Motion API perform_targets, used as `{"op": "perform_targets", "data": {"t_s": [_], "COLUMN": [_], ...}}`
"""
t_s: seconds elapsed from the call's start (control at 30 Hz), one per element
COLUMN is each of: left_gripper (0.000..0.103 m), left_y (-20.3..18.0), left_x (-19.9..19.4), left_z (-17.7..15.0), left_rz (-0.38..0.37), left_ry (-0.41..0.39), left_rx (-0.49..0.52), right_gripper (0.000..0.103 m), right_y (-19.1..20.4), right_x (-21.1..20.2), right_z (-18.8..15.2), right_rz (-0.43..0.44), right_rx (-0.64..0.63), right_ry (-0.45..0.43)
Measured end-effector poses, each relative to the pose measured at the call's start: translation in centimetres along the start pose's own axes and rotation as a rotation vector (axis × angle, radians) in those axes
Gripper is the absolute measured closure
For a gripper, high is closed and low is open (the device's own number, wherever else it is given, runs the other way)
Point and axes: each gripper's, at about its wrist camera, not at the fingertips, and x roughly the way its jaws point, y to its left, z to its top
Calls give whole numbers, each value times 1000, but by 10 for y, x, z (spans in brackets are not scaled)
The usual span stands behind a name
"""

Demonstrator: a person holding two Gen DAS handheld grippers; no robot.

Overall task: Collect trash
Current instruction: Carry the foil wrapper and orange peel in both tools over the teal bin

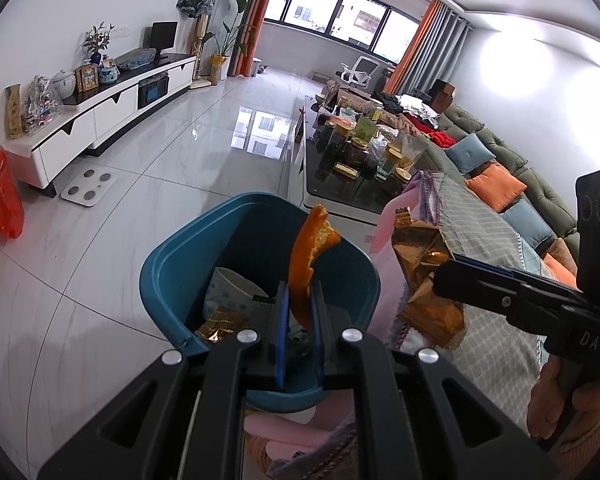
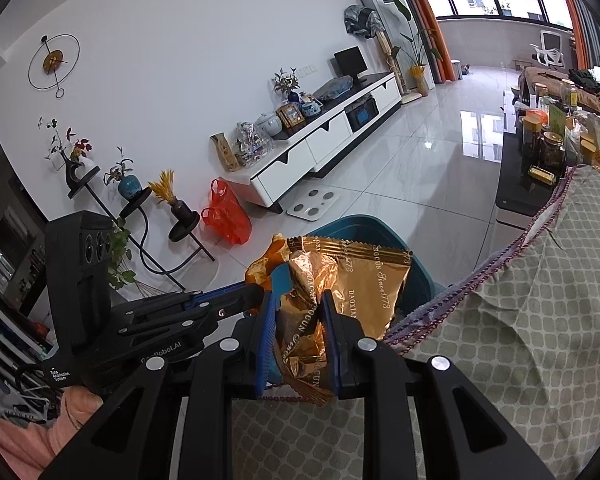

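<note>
A: Left gripper (image 1: pixel 300 300) first. Jaws nearly closed, clamped on a strip of orange peel (image 1: pixel 312 256). Peel sticks up out of the pads, hanging right over the mouth of the blue bin (image 1: pixel 168 264).

B: Right one?

A: Right gripper (image 2: pixel 298 320) is pinched on a gold snack wrapper (image 2: pixel 340 280), jaws a bit wider since the foil is crumpled between them. It's near the bin's rim, by the edge of the checked cloth (image 2: pixel 520 320), not clearly over the opening from either view.

B: Anything already in the bin?

A: Yes. A white paper cup (image 1: pixel 236 284), another gold wrapper (image 1: pixel 220 322) and a small green-edged scrap sit at the bottom. So some collecting is done.

B: What's left?

A: Both held pieces, neither dropped yet. My read: peel is ready to let go, wrapper needs to shift across over the opening first. Beyond that, can't tell if more trash remains on the cloth; what shows of it looks bare. The coffee table (image 1: pixel 340 196) farther out is crowded with jars, but those don't look like trash.

B: Progress?

A: Late-middle, I'd guess.
</note>
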Motion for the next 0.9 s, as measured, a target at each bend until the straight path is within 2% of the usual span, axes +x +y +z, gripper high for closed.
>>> {"op": "perform_targets", "data": {"t_s": [0.9], "left_gripper": [91], "left_y": [7], "left_x": [17], "left_z": [-1], "left_rz": [45], "left_ry": [36], "left_rx": [-34], "right_gripper": [80], "right_y": [1], "right_x": [29], "right_z": [12], "right_rz": [-22], "right_rx": [6], "right_ry": [55]}}
